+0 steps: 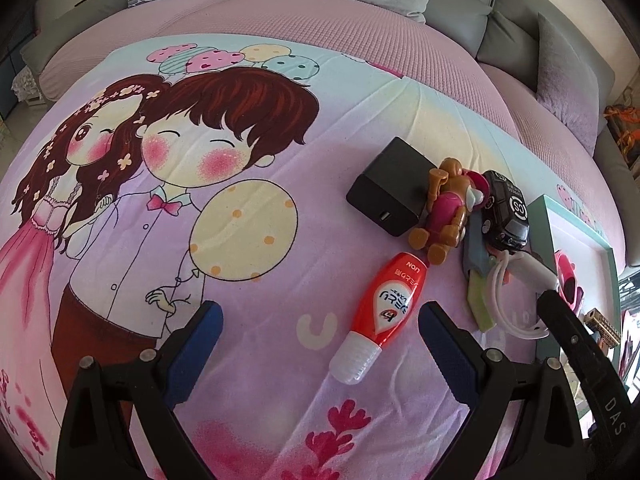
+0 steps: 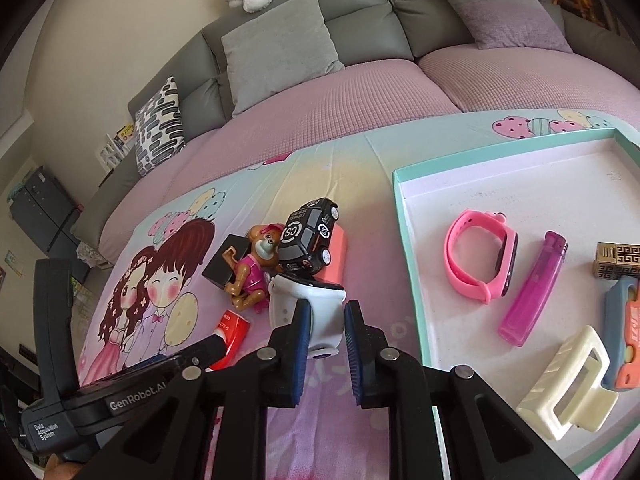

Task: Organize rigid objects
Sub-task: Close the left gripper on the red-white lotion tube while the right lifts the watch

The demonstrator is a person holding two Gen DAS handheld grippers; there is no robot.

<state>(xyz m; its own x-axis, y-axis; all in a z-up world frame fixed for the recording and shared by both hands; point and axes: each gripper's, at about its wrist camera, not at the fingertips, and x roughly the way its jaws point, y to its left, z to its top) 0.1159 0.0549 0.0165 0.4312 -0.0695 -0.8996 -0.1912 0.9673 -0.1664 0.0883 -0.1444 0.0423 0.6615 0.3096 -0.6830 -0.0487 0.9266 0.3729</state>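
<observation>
The white watch (image 2: pixel 310 300) is gripped by the right gripper (image 2: pixel 327 344), whose blue pads are pressed against its band from both sides at the near edge of the pile on the printed blanket (image 1: pixel 248 152); it is not yet over the tray (image 2: pixel 404 216). In the left wrist view the same watch (image 1: pixel 516 280) is seen as a white loop with the right gripper's black finger at its end.

Five things have already been placed in the tray: a pink watch (image 2: pixel 480 260), a purple lighter (image 2: pixel 534 288), a gold block (image 2: pixel 618 260), a cream hair clip (image 2: pixel 568 388) and an orange and blue toy (image 2: pixel 624 332) (only partly in view at the picture's edge).

Left on the blanket, outside the tray, are a black toy car (image 2: pixel 310 236) resting on a pink block (image 2: pixel 338 256), a dog figure (image 2: pixel 256 268), a black charger (image 1: pixel 390 188) and a red bottle (image 1: pixel 386 308). A blue and green piece (image 1: pixel 478 276) is also seen beside the car, though what it is cannot be told.

The left gripper (image 1: pixel 320 344) is held open just above the blanket, with the red bottle lying between its fingers but untouched by either.

The task is judged to be roughly half done: the white watch is to be carried to the tray, and about five more things remain to be moved.
</observation>
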